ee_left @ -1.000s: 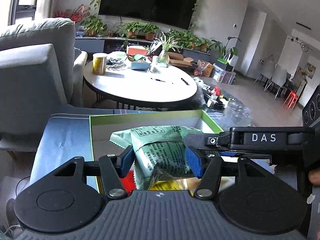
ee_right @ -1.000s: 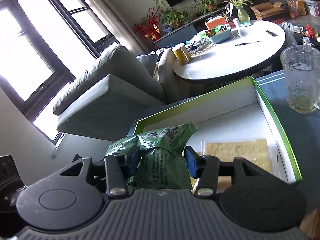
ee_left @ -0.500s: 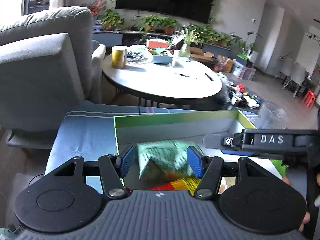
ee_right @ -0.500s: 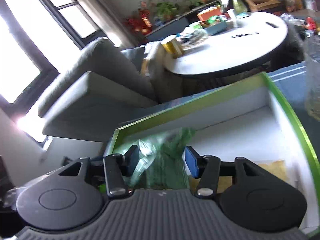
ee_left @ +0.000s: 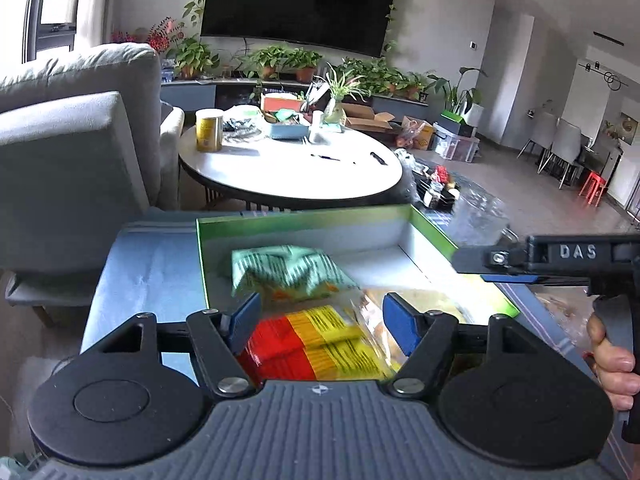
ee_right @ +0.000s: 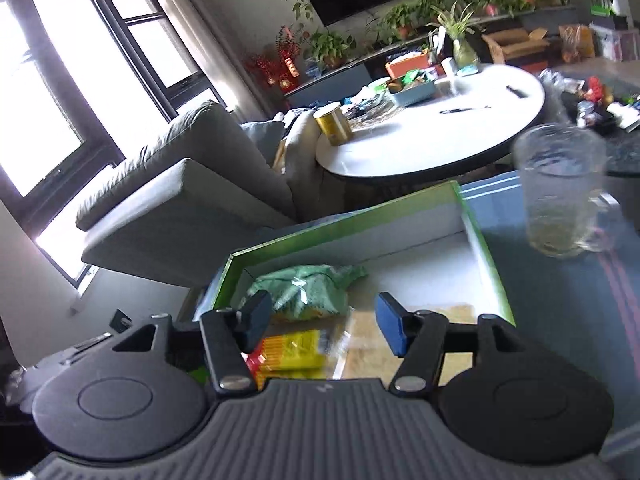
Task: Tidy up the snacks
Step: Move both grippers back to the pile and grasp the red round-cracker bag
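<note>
While over the green box (ee_left: 304, 222), both grippers' jaws wide, level, empty.

left claw (ee_left: 320, 322) spread wide, right claw (ee_right: 323, 326) likewise (both holding nothing)

A home living room: grey sofa (ee_left: 72, 152), wall television (ee_left: 298, 4), potted plants (ee_left: 280, 60).

From my feed I see a living room: a dark television (ee_left: 298, 2) on a pale wall above a low shelf of potted plants (ee_left: 288, 62). A round white table (ee_left: 292, 168) stands mid-room beside a grey sofa (ee_left: 76, 136). Bright daylight pours through dark-framed windows (ee_right: 80, 76) on the left. White dining chairs (ee_left: 560, 140) stand far right on the grey floor.
</note>
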The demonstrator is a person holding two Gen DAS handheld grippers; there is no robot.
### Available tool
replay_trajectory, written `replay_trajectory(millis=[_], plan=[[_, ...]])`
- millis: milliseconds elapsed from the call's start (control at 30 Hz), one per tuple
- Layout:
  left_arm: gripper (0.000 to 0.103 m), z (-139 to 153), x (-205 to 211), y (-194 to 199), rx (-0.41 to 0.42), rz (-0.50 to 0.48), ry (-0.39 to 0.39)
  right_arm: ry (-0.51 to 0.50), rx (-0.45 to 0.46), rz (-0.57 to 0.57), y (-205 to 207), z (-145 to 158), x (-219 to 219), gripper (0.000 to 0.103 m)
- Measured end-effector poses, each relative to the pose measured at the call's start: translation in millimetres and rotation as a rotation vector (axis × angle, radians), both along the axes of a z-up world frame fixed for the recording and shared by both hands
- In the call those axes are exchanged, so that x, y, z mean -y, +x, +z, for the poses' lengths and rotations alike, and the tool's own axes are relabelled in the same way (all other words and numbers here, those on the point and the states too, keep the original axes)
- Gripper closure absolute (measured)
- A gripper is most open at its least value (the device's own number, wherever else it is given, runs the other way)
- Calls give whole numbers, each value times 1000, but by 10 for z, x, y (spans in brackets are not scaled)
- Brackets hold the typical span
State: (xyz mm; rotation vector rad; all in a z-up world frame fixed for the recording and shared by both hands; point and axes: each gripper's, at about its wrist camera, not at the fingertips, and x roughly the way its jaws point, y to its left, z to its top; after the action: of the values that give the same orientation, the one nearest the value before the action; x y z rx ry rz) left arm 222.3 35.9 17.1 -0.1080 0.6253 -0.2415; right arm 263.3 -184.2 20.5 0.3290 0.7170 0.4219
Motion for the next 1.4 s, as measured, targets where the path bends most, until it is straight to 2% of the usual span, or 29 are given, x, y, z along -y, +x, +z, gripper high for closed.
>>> replay_trajectory(millis=[133,267,467,600,867,1133,1400], plan=[[38,-91,44,-226,-32,-18,-11,-77,-15,-82,-223,-177,278,39],[38,-199,117,-401,-68,-34,-21,-88,-113,-127,-331,-449,482,39],[38,-268,104,-657,-100,-19,-63,-6,-174,-10,-462,-566,307,39],[37,-268,-26,-819,-98,20,-78,-33,-167,24,-581,-562,37,39],[36,-291,-307,-1003,-105,98,-105,48,-184,189,-843,-557,-278,39],[36,-343,-294,-981,-114,75,-124,53,-170,97,-874,-495,-153,39],[36,-443,-90,-877,-144,19,-110,-1,-238,79,-839,-721,-205,39]])
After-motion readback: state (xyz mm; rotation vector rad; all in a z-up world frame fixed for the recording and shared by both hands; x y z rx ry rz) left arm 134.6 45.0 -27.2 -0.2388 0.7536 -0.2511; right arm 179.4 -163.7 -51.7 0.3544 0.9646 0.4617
